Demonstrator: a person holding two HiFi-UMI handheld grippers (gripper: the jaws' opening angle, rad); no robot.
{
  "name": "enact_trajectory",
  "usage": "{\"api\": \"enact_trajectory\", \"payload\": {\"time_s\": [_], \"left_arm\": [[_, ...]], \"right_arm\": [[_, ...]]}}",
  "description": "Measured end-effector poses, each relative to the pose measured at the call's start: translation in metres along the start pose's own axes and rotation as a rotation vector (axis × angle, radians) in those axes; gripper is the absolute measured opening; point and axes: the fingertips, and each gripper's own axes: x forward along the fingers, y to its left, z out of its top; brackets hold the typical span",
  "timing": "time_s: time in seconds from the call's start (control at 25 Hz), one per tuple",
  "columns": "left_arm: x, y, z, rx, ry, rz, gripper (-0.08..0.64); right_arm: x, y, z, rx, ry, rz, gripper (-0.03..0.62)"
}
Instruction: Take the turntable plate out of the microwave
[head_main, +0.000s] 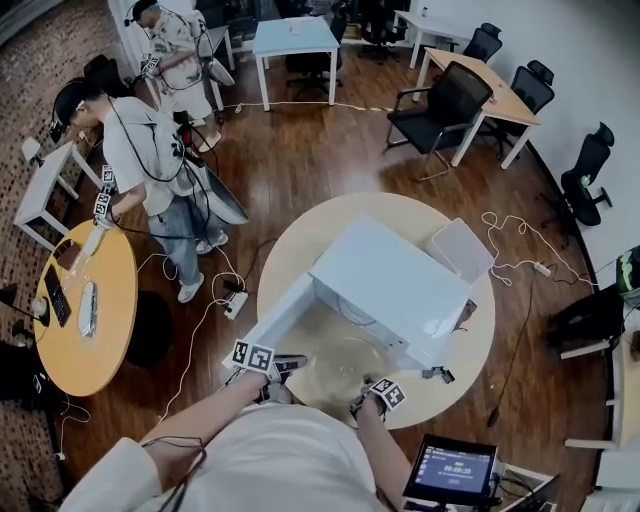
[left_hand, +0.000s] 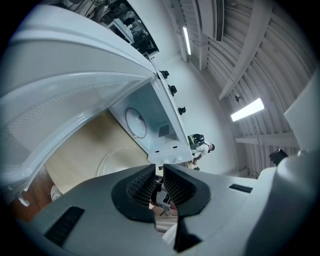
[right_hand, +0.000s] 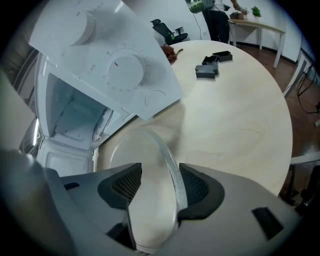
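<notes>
Right gripper (right_hand: 161, 181): we hold its jaws wide apart, straddling the rim of the clear round glass turntable plate (right_hand: 137, 152) without pinching it.
Left gripper (left_hand: 159, 172): we keep its jaws together, nothing between them.
Plate: out on the round pale wooden worktop (right_hand: 235, 115), just before the white microwave (right_hand: 112, 67), whose door stands open.

Open microwave door (head_main: 272, 322) walls off the left of the near table edge. The microwave (head_main: 390, 285) body closes the back. The turntable plate (right_hand: 145, 170) occupies the pocket between them, its rim between the right gripper's (right_hand: 160, 186) parted jaws. To the right, the round table (right_hand: 240, 130) is bare as far as the small black parts (right_hand: 210, 67).
</notes>
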Motion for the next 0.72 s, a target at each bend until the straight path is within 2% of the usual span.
{"api": "enact_trajectory", "payload": {"time_s": [0.32, 0.4, 0.52, 0.6, 0.72], "left_arm": [[0.012, -0.015, 0.003, 0.018, 0.018, -0.020, 0.037], [0.012, -0.017, 0.002, 0.013, 0.017, -0.023, 0.037], [0.009, -0.017, 0.003, 0.009, 0.017, -0.025, 0.037], [0.005, -0.015, 0.003, 0.006, 0.020, -0.019, 0.037], [0.005, -0.010, -0.001, -0.001, 0.024, -0.013, 0.037]], "right_arm": [[-0.002, -0.009, 0.002, -0.023, 0.037, -0.070, 0.225], [0.000, -0.015, 0.001, 0.025, 0.023, -0.036, 0.224], [0.003, -0.008, 0.004, 0.102, -0.004, 0.061, 0.224], [0.003, 0.002, 0.005, 0.098, -0.007, 0.081, 0.224], [0.002, 0.005, 0.009, 0.067, -0.015, 0.064, 0.224]]}}
